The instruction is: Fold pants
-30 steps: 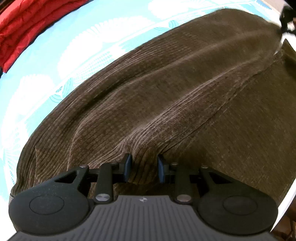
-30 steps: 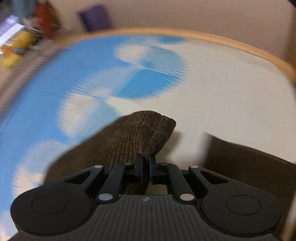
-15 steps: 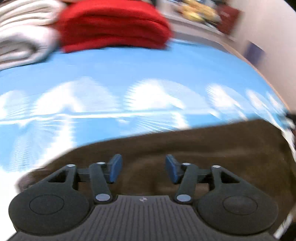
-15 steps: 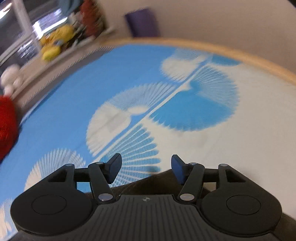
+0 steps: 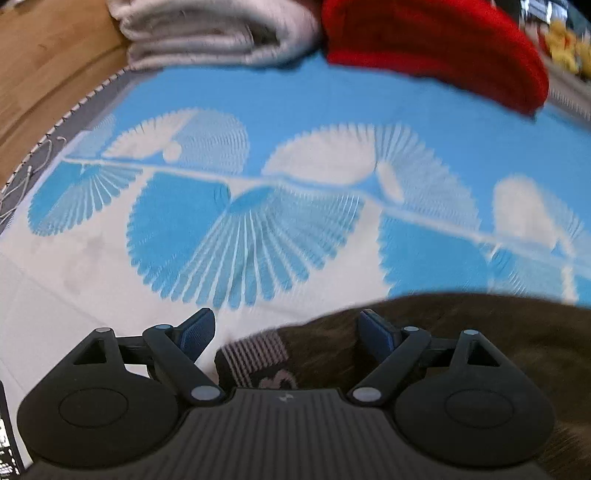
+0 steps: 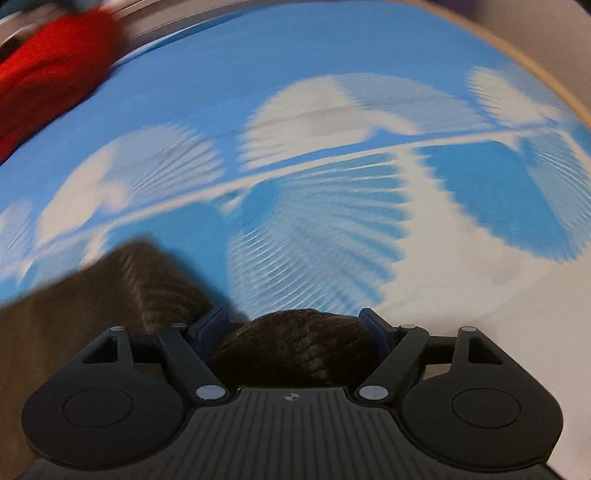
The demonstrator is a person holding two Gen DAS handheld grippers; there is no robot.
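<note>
1. The blue and white sheet (image 5: 295, 110) covers the bed.
2. The brown pants (image 5: 480, 332) lie on it, under both grippers.
3. A red cloth (image 5: 436, 48) and a grey towel (image 5: 207, 33) lie at the far edge.
4. The left gripper (image 5: 286, 328) stands wide, holding nothing.
5. The right gripper (image 6: 293, 328) stands wide around a pants fold.

The left gripper (image 5: 286, 328) hangs with jaws spread wide over a corner of the brown pants (image 5: 461, 332) (striped lining showing) on the blue-and-white patterned surface (image 5: 332, 122); folded red cloth (image 5: 436, 44) lies beyond.
</note>
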